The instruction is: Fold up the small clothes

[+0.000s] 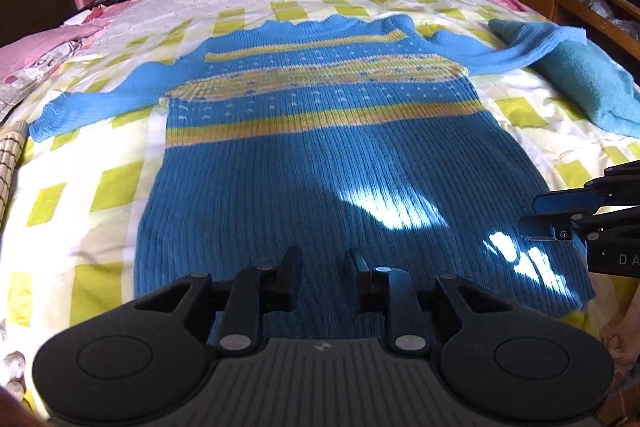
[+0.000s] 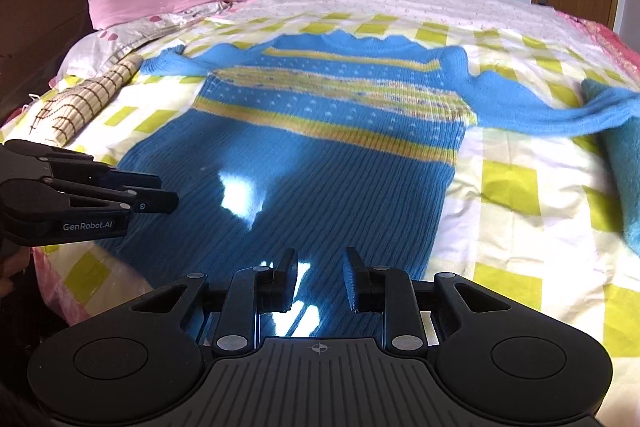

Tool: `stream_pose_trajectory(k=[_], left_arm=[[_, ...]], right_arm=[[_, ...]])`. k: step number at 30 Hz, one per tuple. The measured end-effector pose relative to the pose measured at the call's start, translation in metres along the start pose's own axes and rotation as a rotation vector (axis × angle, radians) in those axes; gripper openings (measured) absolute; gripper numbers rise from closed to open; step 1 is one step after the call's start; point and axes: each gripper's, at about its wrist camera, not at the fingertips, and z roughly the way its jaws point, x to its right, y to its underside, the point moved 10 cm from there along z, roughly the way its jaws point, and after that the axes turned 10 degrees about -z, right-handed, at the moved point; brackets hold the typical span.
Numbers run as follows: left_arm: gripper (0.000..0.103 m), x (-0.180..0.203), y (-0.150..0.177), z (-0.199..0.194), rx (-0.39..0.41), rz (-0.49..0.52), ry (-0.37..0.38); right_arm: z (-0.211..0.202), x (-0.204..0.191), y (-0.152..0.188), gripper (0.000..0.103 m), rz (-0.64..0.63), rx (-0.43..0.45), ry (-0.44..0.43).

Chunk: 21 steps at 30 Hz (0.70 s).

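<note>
Knit, left wrist view: blue ribbed sweater [image 1: 320, 155] with yellow bands, spread flat and face-up on checked bedspread [image 1: 116, 187]; hem nearest camera, neckline far.
Sleeves, left wrist view: one stretched out to picture left; other running right, its cuff draped over folded teal garment [image 1: 588, 87].
Left gripper [image 1: 322, 267]: hovering over hem region; jaws slightly spread, a visible gap between pads, nothing pinched.
Right gripper [image 1: 540, 215], left wrist view: entering from right edge above the sweater's right hem corner; jaws slightly apart, blue pads bare of fabric.
Knit, right wrist view: same sweater [image 2: 304, 163] seen from right hem side; body flat, few wrinkles, sun patches on lower ribbing.
Right gripper [image 2: 320, 267], right wrist view: above hem near right side seam; jaws slightly spread, empty.
Left gripper [image 2: 152, 193], right wrist view: over left hem edge, from picture left; jaws narrowly parted, no cloth between.
Surroundings: pink pillow [image 2: 160, 3], rolled checked cloth [image 2: 88, 99] at the left sleeve side.
Handling estimate: soft, limp, light; stretchy rib likely to sag and slide if lifted by a single layer; not fragile.
Grasp points, judged: both hem corners, pinching front and back layers together, or each cuff for folding sleeves inward.
Progress estimate: garment laid out, no fold made yet.
</note>
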Motion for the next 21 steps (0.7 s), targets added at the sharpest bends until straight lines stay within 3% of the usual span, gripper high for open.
stream_pose_trajectory(k=[3,8,14,18,21], left_arm=[[0.032,0.003,0.007,0.007,-0.041,0.012,-0.007],[0.032,0.014,-0.008,-0.007,-0.026,-0.001,0.062],[0.033,0.038,-0.051,-0.02,0.066,-0.012,0.144],[0.033,0.057,-0.081,-0.012,0.106,-0.02,0.184],[0.033,0.072,-0.098,-0.001,0.122,-0.019,0.195]], right_arm=[[0.004,0.003,0.012,0.025,0.022,-0.055,-0.005],[-0.024,0.03,-0.007,0.025,0.145,0.052,0.007],[-0.043,0.103,-0.034,0.025,0.305,0.142,0.127],[-0.053,0.161,-0.046,0.025,0.436,0.218,0.202],[-0.052,0.196,-0.05,0.026,0.503,0.229,0.247]])
